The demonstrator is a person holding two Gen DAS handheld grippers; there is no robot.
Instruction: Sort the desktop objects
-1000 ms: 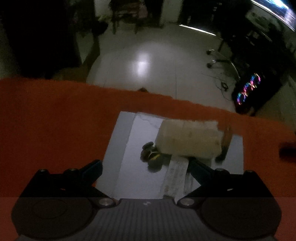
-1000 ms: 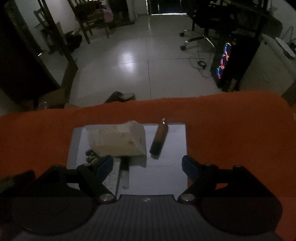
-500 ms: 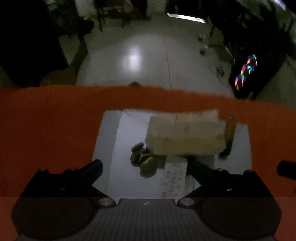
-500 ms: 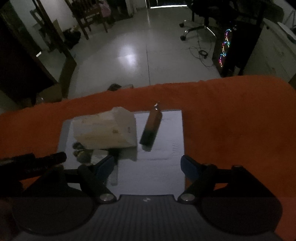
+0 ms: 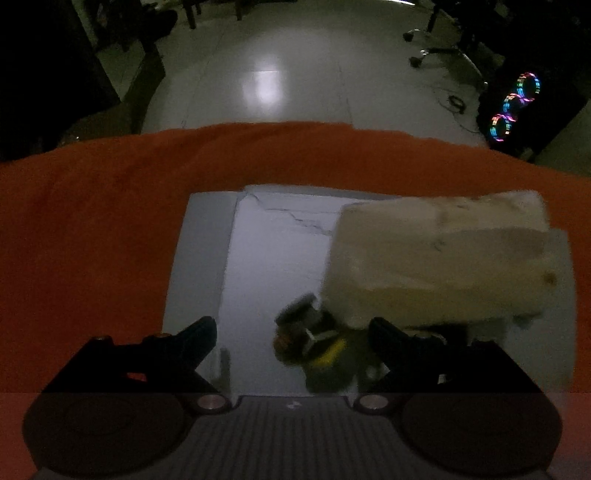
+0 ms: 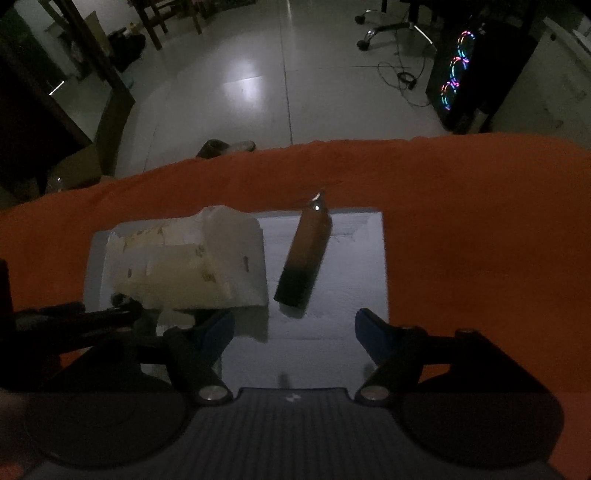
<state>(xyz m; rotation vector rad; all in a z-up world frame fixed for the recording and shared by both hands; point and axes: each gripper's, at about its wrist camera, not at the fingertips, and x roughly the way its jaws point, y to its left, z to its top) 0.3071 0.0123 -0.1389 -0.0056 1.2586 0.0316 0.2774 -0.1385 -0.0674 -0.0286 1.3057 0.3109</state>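
Note:
A white sheet (image 5: pixel 266 266) lies on the orange cloth (image 5: pixel 92 229). A cream paper-wrapped pack (image 5: pixel 443 258) rests on its right part, with a small clump of black and yellow clips (image 5: pixel 314 339) at its near left corner. My left gripper (image 5: pixel 291 326) hangs low over the sheet with its jaws closing. The clips lie between its fingertips, untouched and nearer the right one. In the right wrist view the pack (image 6: pixel 192 266) lies left of a brown tube (image 6: pixel 303 266). My right gripper (image 6: pixel 293 321) is closing over bare sheet (image 6: pixel 351 258) just short of the tube's near end.
The cloth's far edge (image 6: pixel 332 147) drops to a tiled floor (image 6: pixel 240 92). On that floor are a shoe (image 6: pixel 225 147), a chair base (image 6: pixel 391 29) and a computer tower with coloured fans (image 6: pixel 454 77). The dark left gripper (image 6: pixel 85 317) shows at the right wrist view's left.
Both grippers have come down closer to the sheet, so the pack, clips and tube look larger. Both pairs of jaws have narrowed a little. The left gripper has come into the right wrist view.

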